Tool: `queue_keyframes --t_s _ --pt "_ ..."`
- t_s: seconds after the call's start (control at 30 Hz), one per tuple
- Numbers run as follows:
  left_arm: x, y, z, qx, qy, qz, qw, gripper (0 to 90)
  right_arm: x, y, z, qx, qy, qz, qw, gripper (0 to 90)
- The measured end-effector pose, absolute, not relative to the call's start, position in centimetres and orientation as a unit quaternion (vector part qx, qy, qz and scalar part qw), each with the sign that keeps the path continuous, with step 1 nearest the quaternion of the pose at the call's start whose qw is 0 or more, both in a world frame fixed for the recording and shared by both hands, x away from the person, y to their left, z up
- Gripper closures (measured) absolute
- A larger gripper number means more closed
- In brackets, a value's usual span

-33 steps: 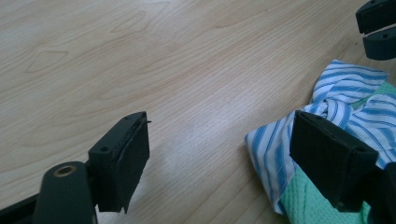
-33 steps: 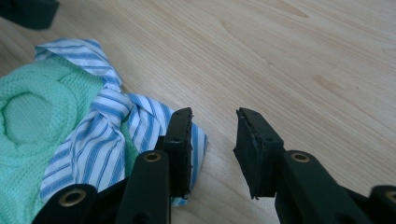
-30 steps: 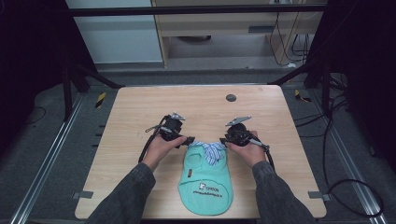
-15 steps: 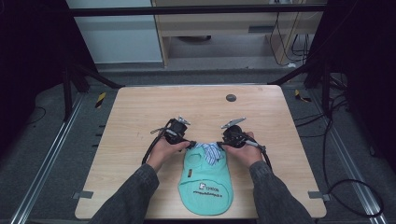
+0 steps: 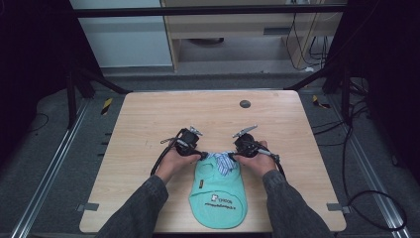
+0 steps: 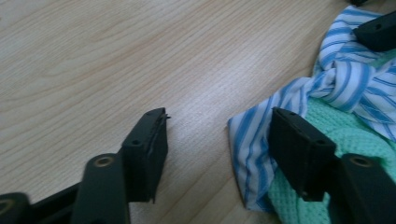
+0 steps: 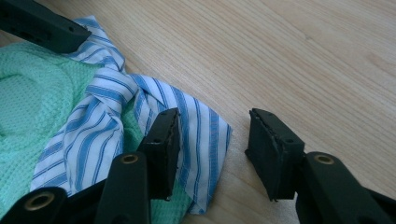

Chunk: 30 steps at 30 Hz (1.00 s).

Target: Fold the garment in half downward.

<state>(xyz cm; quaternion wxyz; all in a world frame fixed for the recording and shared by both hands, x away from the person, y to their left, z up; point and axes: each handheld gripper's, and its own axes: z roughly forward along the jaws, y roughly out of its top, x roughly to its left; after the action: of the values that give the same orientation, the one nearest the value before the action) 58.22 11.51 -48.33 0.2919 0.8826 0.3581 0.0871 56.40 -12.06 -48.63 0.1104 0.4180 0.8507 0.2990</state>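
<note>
jaws apart over striped collar [image 7: 196, 135], wood table [image 7: 303, 56]

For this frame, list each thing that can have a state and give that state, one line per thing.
Mint-green garment: lying flat on the table, collar end towards the grippers.
Blue-striped collar: knotted at the middle, points spread on the wood.
Left gripper: open, jaws have just been closing; collar's edge between them, one jaw over the fabric.
Right gripper: open, jaws have just been opening; collar's corner between them.
Table: bare wood.
</note>
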Motion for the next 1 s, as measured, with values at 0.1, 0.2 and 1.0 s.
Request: queue_keyframes --t_s 0.1,0.2,1.0 --pt "57.8 11.3 -48.2 0.886 0.349 0.083 0.292 50.4 56.3 -12.0 -48.6 0.41 0.855 0.298 0.109 60.9" --pt "57.6 11.2 -48.2 0.888 0.343 0.072 0.296 63.6 56.1 -11.7 -48.5 0.402 0.86 0.298 0.103 68.2" --pt "56.3 12.2 -45.9 0.888 0.309 0.079 0.331 86.3 54.8 -11.1 -45.3 0.346 0.873 0.316 0.134 83.1"
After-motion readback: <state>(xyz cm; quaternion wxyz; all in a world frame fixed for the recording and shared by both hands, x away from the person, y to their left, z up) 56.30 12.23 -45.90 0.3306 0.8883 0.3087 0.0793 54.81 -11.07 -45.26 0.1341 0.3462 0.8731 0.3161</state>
